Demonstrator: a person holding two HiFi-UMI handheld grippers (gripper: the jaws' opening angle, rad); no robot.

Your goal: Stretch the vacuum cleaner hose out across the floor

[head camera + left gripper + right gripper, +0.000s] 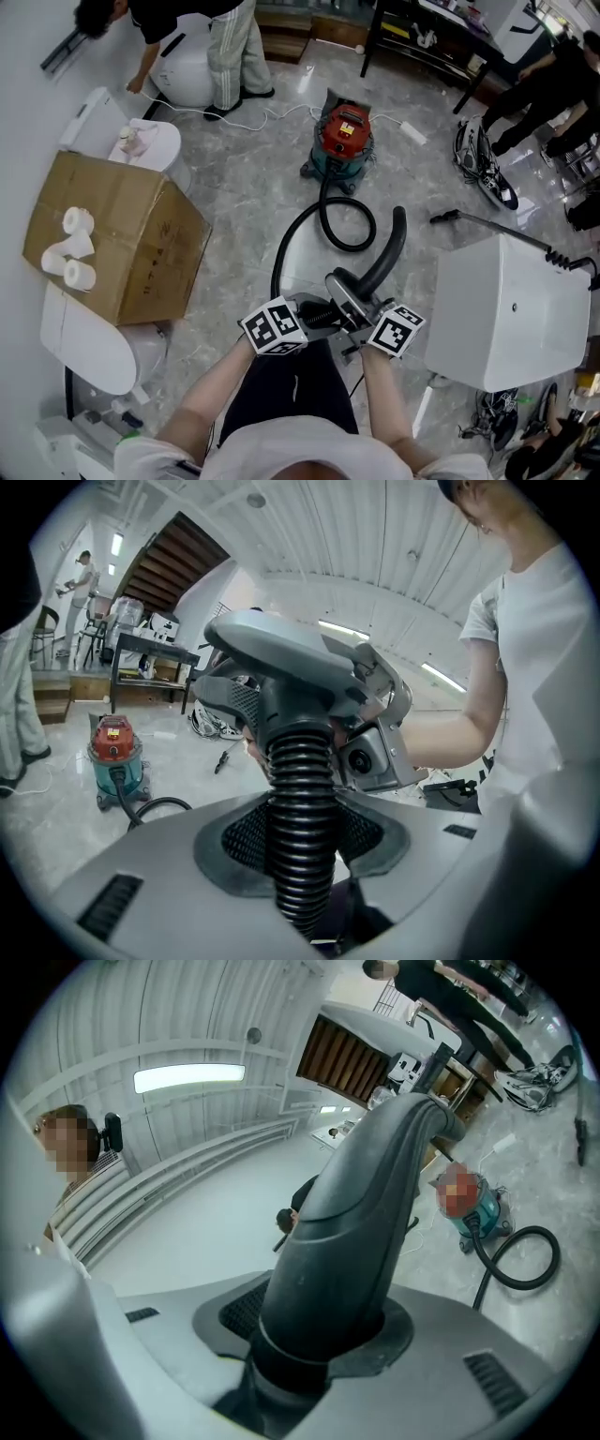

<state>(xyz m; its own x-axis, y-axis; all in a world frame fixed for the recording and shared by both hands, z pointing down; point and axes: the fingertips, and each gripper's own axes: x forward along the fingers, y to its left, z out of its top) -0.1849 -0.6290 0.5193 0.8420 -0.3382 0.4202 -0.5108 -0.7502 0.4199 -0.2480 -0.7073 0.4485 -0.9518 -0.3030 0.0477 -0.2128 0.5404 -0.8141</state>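
Note:
A red and teal vacuum cleaner (pixel 343 141) stands on the marble floor ahead. Its black hose (pixel 323 220) curls in a loop on the floor and rises to a grey curved handle (pixel 349 298) held up between both grippers. My left gripper (pixel 317 317) is shut on the ribbed hose (pixel 302 836) just below the handle. My right gripper (pixel 364 330) is shut on the grey handle piece (pixel 356 1232), and its jaws hide the handle's lower end. The vacuum (pixel 466 1202) and the hose loop (pixel 521 1260) lie below at the right of the right gripper view.
A cardboard box (pixel 117 239) with paper rolls on top sits at the left, among white toilets (pixel 84 342). A white cabinet (pixel 511 314) stands close at the right, with a black wand (pixel 487 225) behind it. People stand at the far left and far right.

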